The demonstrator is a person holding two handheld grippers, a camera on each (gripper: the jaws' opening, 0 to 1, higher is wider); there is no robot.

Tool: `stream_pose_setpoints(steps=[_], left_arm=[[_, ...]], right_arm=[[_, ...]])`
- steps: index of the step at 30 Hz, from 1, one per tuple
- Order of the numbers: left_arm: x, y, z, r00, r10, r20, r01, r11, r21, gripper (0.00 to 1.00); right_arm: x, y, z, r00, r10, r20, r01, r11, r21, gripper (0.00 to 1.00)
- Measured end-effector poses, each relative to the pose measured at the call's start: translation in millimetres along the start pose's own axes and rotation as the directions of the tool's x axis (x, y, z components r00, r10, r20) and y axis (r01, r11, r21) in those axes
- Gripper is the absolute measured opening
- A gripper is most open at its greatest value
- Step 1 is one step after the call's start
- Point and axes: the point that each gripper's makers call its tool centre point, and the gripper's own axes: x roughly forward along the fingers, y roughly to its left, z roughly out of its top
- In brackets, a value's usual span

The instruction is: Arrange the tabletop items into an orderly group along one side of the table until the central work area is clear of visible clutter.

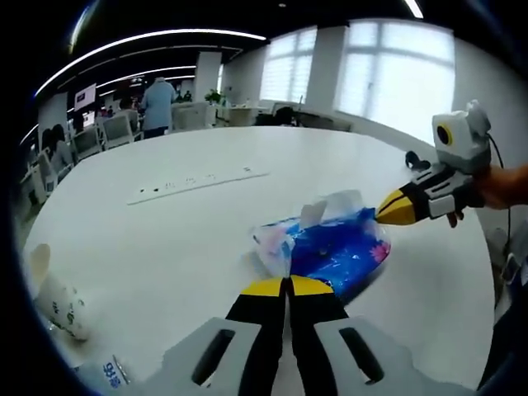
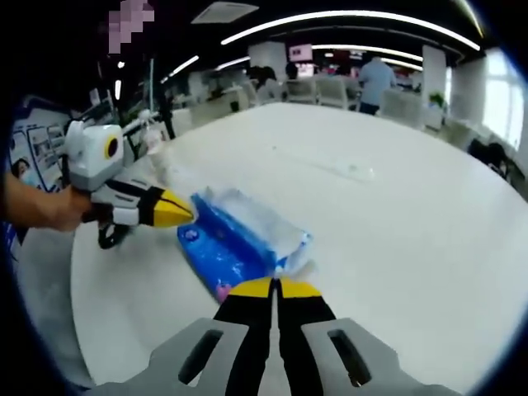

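The blue tissue pack [image 1: 338,247] lay flat on the big white table [image 1: 198,239], a soft plastic packet in bright blue with some pink and white printing near its corners. White tissue had been pulled up out of its top and stood crumpled above the wrapper. In the right gripper view the same pack [image 2: 235,235] looked pale and shiny along its upper face, with a pink mark at the near corner.

The left gripper [image 1: 288,285] had its yellow tips pressed together, nothing between them, and they sat just at the near edge of the pack. Seen from the other side, that gripper [image 2: 186,213] came in from the left, held by a hand [image 2: 49,206], its closed yellow point touching or nearly touching the end of the pack; I could not tell which.

The right gripper [image 2: 273,287] was also clenched, the two yellow tips meeting with nothing gripped, right at the near side of the pack. In the left gripper view it [image 1: 386,212] reached in from the right with its tip at the far corner of the pack.

Farther out, a long white power strip [image 1: 198,183] lay across the table well apart from the pack. A white paper cup [image 1: 59,299] with green printing lay tipped over near the table's edge. Beyond the table stood office chairs, and a person in a blue shirt [image 1: 157,103] stood with their back turned. Large bright windows [image 1: 396,62] filled the far wall.
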Motion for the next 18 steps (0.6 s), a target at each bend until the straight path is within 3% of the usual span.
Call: stream_pose_setpoints(steps=[9,18], left_arm=[[14.1,-1.2,-10.1,1.000,-0.004,-0.024,0.004,1.000,-0.020,0.00],[22.1,-0.9,-8.9,1.000,-0.007,-0.024,0.007,1.000,-0.026,0.01]], right_arm=[[7.4,-11.5,-6.1,1.000,-0.017,-0.015,0.017,1.000,0.013,0.00],[11.0,-19.4,-5.7,1.000,-0.029,-0.002,0.029,0.999,0.027,0.00]])
